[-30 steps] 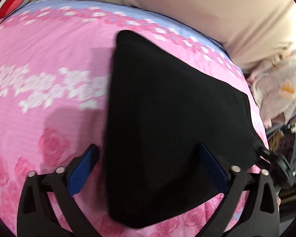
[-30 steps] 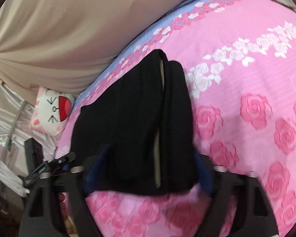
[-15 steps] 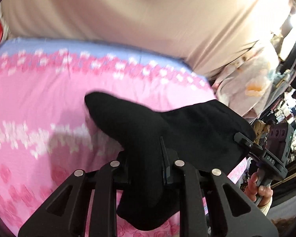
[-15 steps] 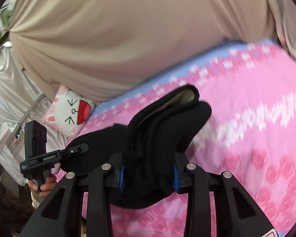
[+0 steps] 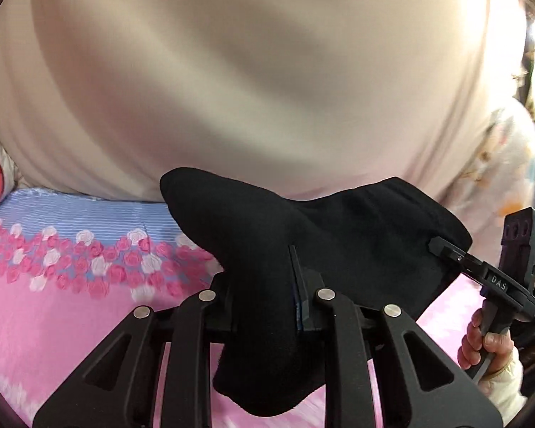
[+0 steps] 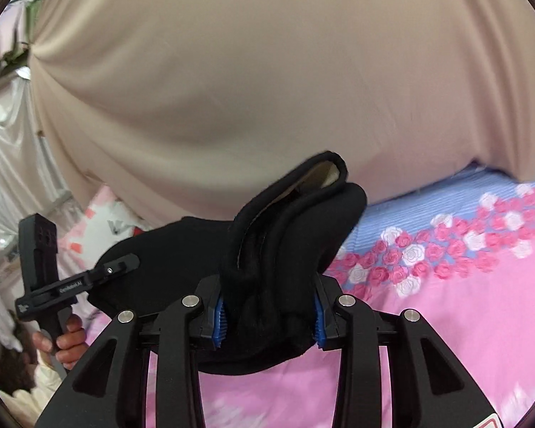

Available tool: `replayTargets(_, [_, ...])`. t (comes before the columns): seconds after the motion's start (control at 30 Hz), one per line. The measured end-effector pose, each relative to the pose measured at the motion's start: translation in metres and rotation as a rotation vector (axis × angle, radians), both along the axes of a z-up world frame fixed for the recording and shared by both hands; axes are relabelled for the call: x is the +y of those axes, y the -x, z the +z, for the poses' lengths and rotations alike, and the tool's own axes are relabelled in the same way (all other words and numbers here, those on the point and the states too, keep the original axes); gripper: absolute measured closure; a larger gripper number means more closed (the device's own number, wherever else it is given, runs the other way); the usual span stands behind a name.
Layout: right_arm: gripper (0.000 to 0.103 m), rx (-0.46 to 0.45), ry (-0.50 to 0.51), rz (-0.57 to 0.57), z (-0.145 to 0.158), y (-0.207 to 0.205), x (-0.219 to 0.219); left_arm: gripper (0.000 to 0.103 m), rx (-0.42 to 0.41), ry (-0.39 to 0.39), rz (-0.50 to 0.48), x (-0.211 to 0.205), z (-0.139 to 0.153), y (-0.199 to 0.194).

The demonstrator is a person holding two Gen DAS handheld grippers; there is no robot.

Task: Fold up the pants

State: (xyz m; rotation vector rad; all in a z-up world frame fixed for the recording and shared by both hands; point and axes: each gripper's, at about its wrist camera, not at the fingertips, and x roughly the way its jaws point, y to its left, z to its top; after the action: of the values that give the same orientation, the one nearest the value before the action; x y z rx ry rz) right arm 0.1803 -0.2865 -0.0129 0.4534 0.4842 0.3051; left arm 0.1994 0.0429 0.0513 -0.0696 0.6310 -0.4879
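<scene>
The black pants (image 5: pixel 339 242) hang above the pink bed (image 6: pixel 463 321), pinched at one end by the left tongs (image 5: pixel 267 306) and bunched in the right tongs (image 6: pixel 269 314).

Pants (image 5: pixel 339 242) — between both grippers, raised above bedsheet (image 5: pixel 53 314); curtain (image 5: pixel 232 71) behind bed; pillow (image 6: pixel 103 221) at left edge.

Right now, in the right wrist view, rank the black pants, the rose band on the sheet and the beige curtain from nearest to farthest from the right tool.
1. black pants, clamped in the right tool.
2. rose band, right, on the sheet.
3. beige curtain, behind the bed.
</scene>
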Motion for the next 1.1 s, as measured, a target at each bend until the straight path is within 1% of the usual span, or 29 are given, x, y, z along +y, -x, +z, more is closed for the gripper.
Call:
replayTargets(0.03, [0.066,0.056,-0.012,0.001,-0.019,-0.016,-0.001,0.079,0.033,-0.024,0.007,-0.002,-0.023,-0.022])
replayTargets(0.07, [0.063,0.172,-0.021,0.002,-0.052,-0.038,-0.005,0.076,0.081,-0.065,0.026,-0.003,-0.051,-0.044])
replayTargets(0.1, [0.058,0.249,-0.017,-0.006,-0.071,-0.047,-0.008,0.073,0.133,-0.096,0.049,-0.001,-0.073,-0.058])
replayTargets(0.13, [0.056,0.31,-0.029,-0.013,-0.089,-0.05,-0.013,0.072,0.211,-0.131,0.07,0.003,-0.1,-0.071])
replayTargets(0.17, [0.054,0.283,-0.081,-0.005,-0.094,-0.039,-0.022,0.06,0.257,-0.11,0.07,0.011,-0.114,-0.075])
replayTargets(0.2, [0.051,0.271,-0.064,-0.031,-0.089,-0.031,-0.025,0.055,0.252,-0.034,0.081,0.029,-0.116,-0.068])
replayTargets(0.23, [0.05,0.252,-0.005,-0.067,-0.076,-0.02,-0.026,0.055,0.226,-0.023,0.102,0.038,-0.109,-0.062])
replayTargets(0.27, [0.048,0.209,0.069,-0.119,-0.059,-0.008,-0.025,0.056,0.182,-0.047,0.138,0.047,-0.096,-0.052])
replayTargets(0.3, [0.047,0.166,0.12,-0.152,-0.045,0.0,-0.022,0.056,0.128,-0.07,0.168,0.053,-0.079,-0.042])
replayTargets(0.33, [0.047,0.128,0.16,-0.158,-0.031,0.004,-0.017,0.056,0.09,-0.084,0.183,0.055,-0.066,-0.036])
replayTargets(0.37, [0.052,0.096,0.19,-0.138,-0.014,0.003,-0.007,0.054,0.041,-0.101,0.195,0.054,-0.048,-0.029])
replayTargets(0.4, [0.07,0.082,0.202,-0.12,-0.005,-0.001,0.001,0.048,0.016,-0.114,0.2,0.05,-0.037,-0.027])
replayTargets(0.43, [0.08,0.081,0.211,-0.101,0.0,-0.009,0.01,0.044,-0.002,-0.128,0.207,0.041,-0.026,-0.027])
replayTargets(0.47, [0.089,0.088,0.232,-0.073,0.003,-0.023,0.023,0.04,0.0,-0.127,0.193,0.029,-0.021,-0.031])
replayTargets(0.5, [0.089,0.096,0.26,-0.064,0.0,-0.033,0.031,0.036,0.007,-0.122,0.171,0.02,-0.021,-0.036])
replayTargets(0.53, [0.089,0.113,0.317,-0.065,-0.007,-0.045,0.04,0.033,0.023,-0.13,0.152,0.004,-0.027,-0.044])
replayTargets(0.57, [0.089,0.157,0.391,-0.085,-0.024,-0.06,0.047,0.028,0.035,-0.156,0.152,-0.01,-0.038,-0.052])
replayTargets(0.6, [0.089,0.202,0.425,-0.1,-0.04,-0.07,0.048,0.023,0.046,-0.181,0.16,-0.018,-0.049,-0.057])
replayTargets(0.63, [0.093,0.254,0.45,-0.125,-0.058,-0.079,0.045,0.023,0.071,-0.236,0.174,-0.03,-0.07,-0.067])
replayTargets(0.67, [0.094,0.24,0.422,-0.131,-0.069,-0.079,0.038,0.022,0.106,-0.297,0.194,-0.036,-0.09,-0.074])
replayTargets(0.7, [0.094,0.212,0.369,-0.136,-0.069,-0.072,0.03,0.021,0.137,-0.347,0.214,-0.039,-0.109,-0.082])
replayTargets(0.73, [0.094,0.226,0.352,-0.154,-0.065,-0.067,0.026,0.02,0.147,-0.313,0.217,-0.034,-0.12,-0.083])
replayTargets(0.77, [0.093,0.228,0.355,-0.197,-0.056,-0.058,0.023,0.019,0.132,-0.257,0.234,-0.026,-0.116,-0.078])
replayTargets(0.8, [0.088,0.22,0.35,-0.21,-0.049,-0.051,0.022,0.019,0.132,-0.261,0.24,-0.023,-0.112,-0.076])
replayTargets(0.83, [0.086,0.205,0.334,-0.209,-0.043,-0.043,0.021,0.019,0.127,-0.291,0.249,-0.024,-0.104,-0.074])
replayTargets(0.9, [0.086,0.171,0.311,-0.223,-0.027,-0.023,0.022,0.02,0.081,-0.3,0.274,-0.023,-0.09,-0.063])
replayTargets(0.93, [0.086,0.159,0.315,-0.232,-0.022,-0.015,0.024,0.02,0.049,-0.306,0.291,-0.02,-0.081,-0.055])
replayTargets(1.03, [0.086,0.149,0.351,-0.274,-0.012,0.004,0.032,0.017,0.004,-0.349,0.32,-0.022,-0.062,-0.033])
replayTargets(1.1, [0.085,0.145,0.343,-0.306,-0.004,0.008,0.036,0.006,-0.006,-0.379,0.338,-0.022,-0.053,-0.015])
